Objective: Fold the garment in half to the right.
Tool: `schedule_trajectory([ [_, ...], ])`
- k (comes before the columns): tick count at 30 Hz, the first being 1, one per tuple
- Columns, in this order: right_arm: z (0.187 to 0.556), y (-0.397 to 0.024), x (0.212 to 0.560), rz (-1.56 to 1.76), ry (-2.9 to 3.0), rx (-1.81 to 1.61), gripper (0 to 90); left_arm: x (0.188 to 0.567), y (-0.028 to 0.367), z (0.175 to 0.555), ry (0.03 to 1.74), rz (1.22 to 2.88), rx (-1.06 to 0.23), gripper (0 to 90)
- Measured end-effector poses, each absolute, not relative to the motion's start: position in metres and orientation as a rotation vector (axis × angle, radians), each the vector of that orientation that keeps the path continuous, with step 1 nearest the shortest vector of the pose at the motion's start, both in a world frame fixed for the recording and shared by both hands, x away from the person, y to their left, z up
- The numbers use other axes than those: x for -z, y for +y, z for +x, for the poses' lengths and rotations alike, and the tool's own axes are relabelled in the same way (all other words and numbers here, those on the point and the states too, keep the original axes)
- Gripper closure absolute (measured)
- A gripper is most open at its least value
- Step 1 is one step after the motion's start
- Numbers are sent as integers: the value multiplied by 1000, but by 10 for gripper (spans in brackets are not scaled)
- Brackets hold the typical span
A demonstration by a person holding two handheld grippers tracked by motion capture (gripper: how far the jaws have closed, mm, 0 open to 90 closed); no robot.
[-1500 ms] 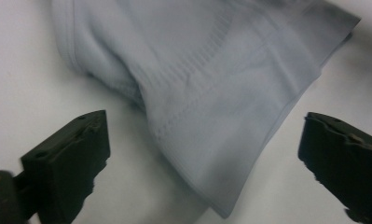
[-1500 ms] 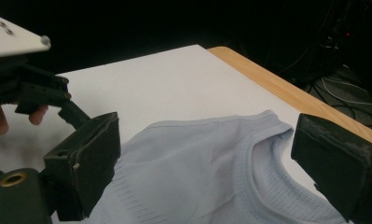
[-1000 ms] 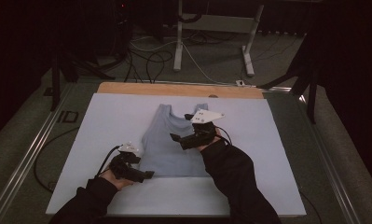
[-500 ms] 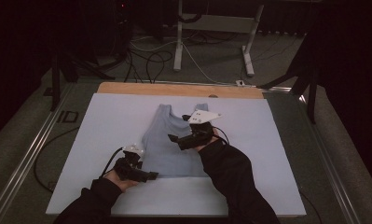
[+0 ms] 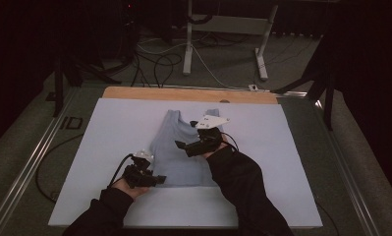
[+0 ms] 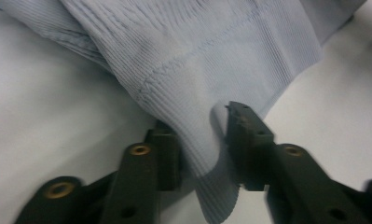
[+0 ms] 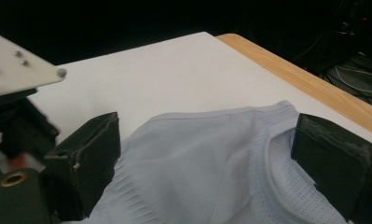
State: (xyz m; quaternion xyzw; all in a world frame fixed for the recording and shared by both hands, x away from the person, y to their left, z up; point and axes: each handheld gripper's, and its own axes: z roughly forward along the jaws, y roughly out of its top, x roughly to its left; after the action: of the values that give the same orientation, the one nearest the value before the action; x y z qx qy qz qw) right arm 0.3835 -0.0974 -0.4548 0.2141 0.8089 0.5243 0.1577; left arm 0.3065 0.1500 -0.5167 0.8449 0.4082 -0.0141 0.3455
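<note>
A light blue ribbed tank top (image 5: 179,147) lies flat on the white sheet (image 5: 282,157), neckline at the far end. My left gripper (image 5: 154,179) is at its near left hem corner. In the left gripper view a raised fold of the hem (image 6: 197,140) stands between the jaws of my left gripper (image 6: 200,140), which have just been closing. One pad touches the fabric and a thin dark gap shows at the other. My right gripper (image 5: 183,146) hovers over the middle of the top, open wide. The tank top's neckline (image 7: 267,154) lies between the jaws of my right gripper (image 7: 207,154).
The sheet covers a table with a wooden strip (image 5: 183,93) along its far edge. A metal rail (image 5: 31,167) runs along the left side. Stand legs (image 5: 223,29) and cables (image 5: 154,59) lie on the floor beyond the table.
My left gripper has edged slightly right onto the hem corner. The right hand and the tank top stay where they were.
</note>
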Motion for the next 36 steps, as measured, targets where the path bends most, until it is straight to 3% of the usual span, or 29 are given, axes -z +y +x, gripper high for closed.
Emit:
schedule_trajectory([
  [9,397,-89,461,660,2329,-1475,86,518,149,304,1062,2212,21,842],
  [22,422,-62,460,673,2358,-1415,128,517,152,303,1043,2181,56,857],
  [36,462,-22,466,710,2369,-1335,217,511,156,300,1041,2114,1,858],
])
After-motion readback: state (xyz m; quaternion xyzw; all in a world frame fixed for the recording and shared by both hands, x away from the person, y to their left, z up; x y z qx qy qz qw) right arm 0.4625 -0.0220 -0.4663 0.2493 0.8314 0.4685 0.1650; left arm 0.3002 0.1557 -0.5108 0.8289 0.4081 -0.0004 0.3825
